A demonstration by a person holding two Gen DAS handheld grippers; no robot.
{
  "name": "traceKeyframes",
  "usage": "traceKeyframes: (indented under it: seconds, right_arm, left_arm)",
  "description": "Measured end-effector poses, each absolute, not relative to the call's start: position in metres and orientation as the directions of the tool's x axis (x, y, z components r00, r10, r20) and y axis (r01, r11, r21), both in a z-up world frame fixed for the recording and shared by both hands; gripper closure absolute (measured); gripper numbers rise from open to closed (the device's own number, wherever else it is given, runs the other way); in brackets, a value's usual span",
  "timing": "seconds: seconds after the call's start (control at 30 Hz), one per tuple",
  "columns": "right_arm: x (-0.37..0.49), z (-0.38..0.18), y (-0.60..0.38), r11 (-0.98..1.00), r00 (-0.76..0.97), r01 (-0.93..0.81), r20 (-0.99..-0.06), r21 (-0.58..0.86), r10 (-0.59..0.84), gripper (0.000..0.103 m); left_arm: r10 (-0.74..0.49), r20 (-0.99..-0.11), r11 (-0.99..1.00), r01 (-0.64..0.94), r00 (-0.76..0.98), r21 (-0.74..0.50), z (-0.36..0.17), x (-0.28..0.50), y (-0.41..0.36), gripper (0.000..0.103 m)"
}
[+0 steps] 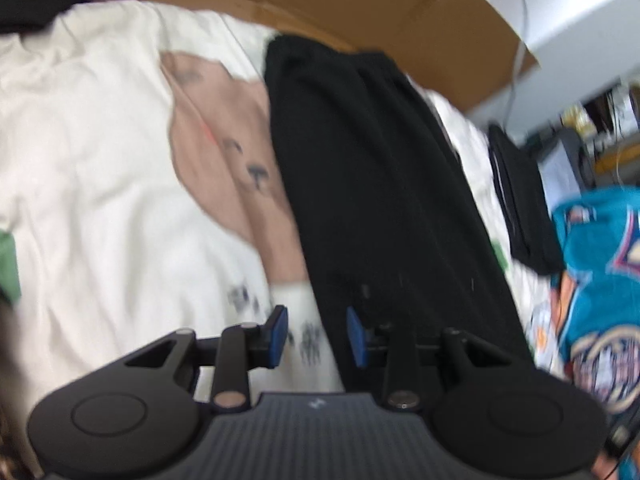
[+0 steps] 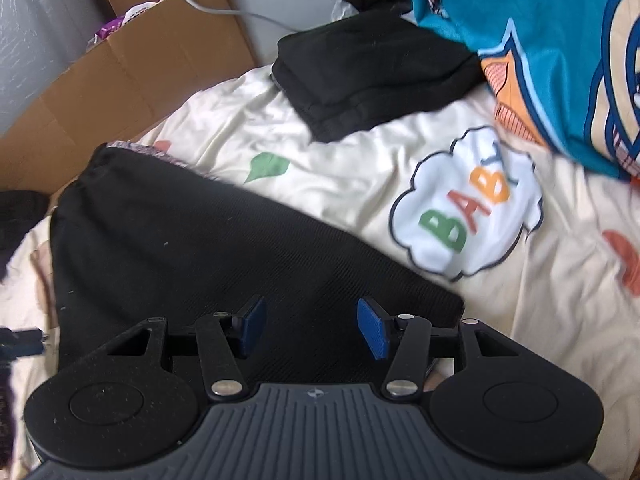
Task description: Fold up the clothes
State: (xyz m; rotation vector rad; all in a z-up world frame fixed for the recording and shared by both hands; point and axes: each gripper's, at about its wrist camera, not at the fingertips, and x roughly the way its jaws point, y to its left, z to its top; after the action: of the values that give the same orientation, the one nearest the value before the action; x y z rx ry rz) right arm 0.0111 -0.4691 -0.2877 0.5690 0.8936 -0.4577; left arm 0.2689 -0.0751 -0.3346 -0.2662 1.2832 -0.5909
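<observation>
Left gripper hovers with jaws apart, nothing between the blue pads, over the near left edge of the black garment. Landmark is that garment: it lies flat and long on the cream printed sheet, waistband end far from the camera. Left of it, a brown bear print on the sheet, partly covered by the garment. Behind it, flattened cardboard. Right gripper is over the garment's near end, jaws apart, empty. Right of the garment: a folded black pile, then a teal printed jersey, and a "BABY" cloud print.
</observation>
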Motion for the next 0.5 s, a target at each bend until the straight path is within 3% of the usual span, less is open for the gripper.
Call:
traceKeyframes:
  seconds: [0.5]
  right_arm:
    - [-0.015,-0.312,-0.522,0.591,0.478,0.747,-0.863,0.303,-0.162,0.044]
  left_arm:
    - [-0.566,-0.823,0.778,0.351,0.034,-0.521,-0.348,0.226,-0.081,0.069]
